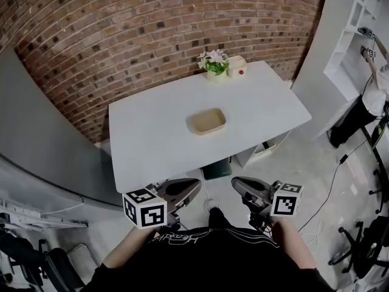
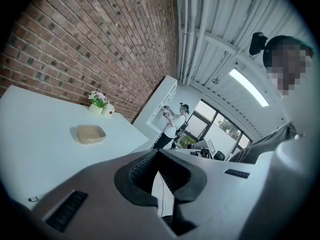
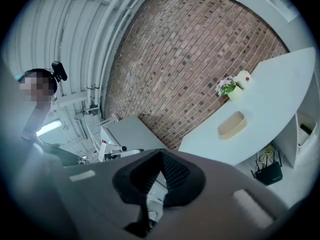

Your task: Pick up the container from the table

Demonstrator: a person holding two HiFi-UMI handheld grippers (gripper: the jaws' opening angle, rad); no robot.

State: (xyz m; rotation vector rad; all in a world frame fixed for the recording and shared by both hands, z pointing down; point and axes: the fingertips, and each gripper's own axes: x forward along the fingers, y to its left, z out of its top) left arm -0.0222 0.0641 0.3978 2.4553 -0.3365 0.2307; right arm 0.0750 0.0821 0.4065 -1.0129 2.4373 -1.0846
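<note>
Standing at the near edge of the white table (image 1: 146,145), I hold both grippers low before my body, close to that edge and side by side. My left gripper (image 1: 192,185) has its two jaws pressed together; the tips meet and nothing is between them. My right gripper (image 1: 237,182) is the same: the jaws are fully closed and it holds nothing. Both point toward the table.

The beige container (image 1: 206,121) lies flat about in the middle of the tabletop. It is shallow and rectangular, with rounded corners, and looks empty inside. It is well apart from both grippers, and nothing touches it.

At the far side of the table, next to the brick wall (image 1: 121,35), stands a small pot of flowers (image 1: 215,64) with pink and white blossoms. Just beside it is a small white object (image 1: 237,66) with a red spot; what it is I cannot tell.

To the right, well apart from the table, a person (image 1: 372,99) in a white top stands at white shelves (image 1: 358,23).
</note>
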